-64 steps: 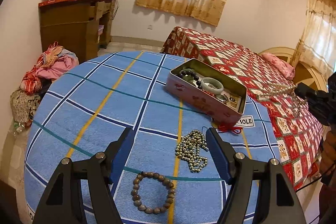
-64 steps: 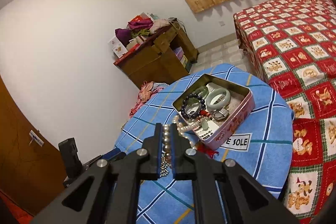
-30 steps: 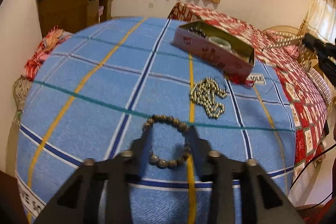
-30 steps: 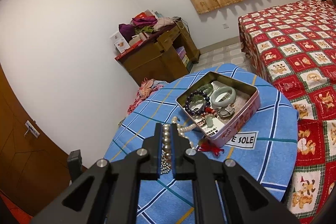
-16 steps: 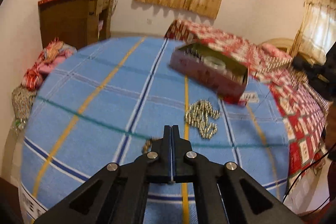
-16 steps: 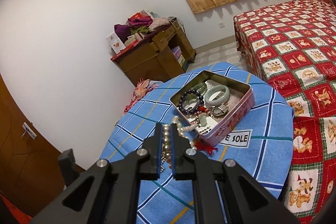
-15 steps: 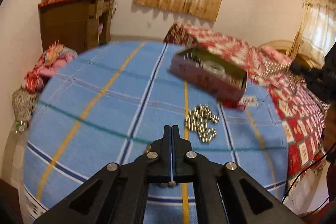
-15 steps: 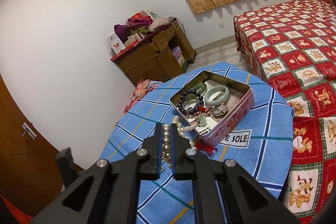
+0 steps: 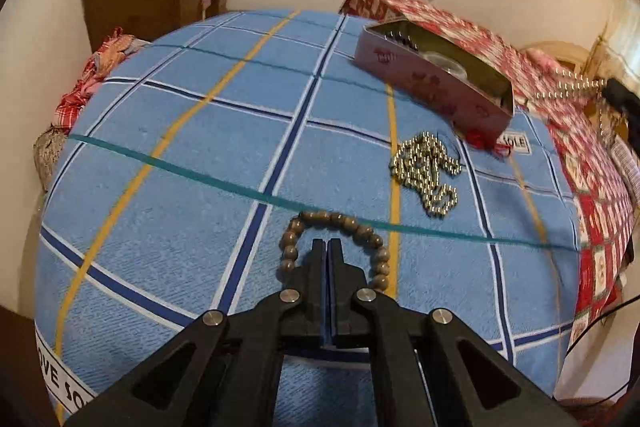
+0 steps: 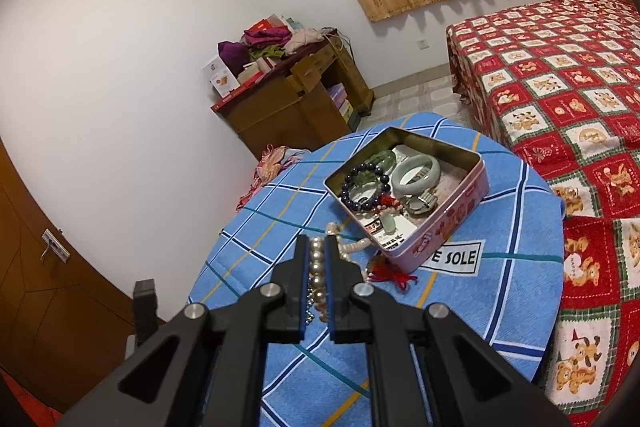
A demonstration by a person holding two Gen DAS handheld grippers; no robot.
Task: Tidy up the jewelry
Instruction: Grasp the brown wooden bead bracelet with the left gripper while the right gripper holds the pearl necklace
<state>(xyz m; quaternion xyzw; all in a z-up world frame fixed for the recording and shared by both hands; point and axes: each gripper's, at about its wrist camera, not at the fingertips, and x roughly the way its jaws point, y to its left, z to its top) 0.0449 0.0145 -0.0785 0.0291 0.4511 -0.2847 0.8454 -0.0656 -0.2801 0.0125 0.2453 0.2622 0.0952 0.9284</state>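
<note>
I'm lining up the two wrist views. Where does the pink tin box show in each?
Left wrist view: pink tin box upper right, seen side-on, beyond the gold bead chain.
Right wrist view: pink tin box centre, seen from above, just beyond the tool.
Shared landmark: the white "SOLE" label by the box.

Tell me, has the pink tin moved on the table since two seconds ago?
No. In the right wrist view the tin sits in the same spot, its near corner just behind the "SOLE" label on the cloth.
</note>
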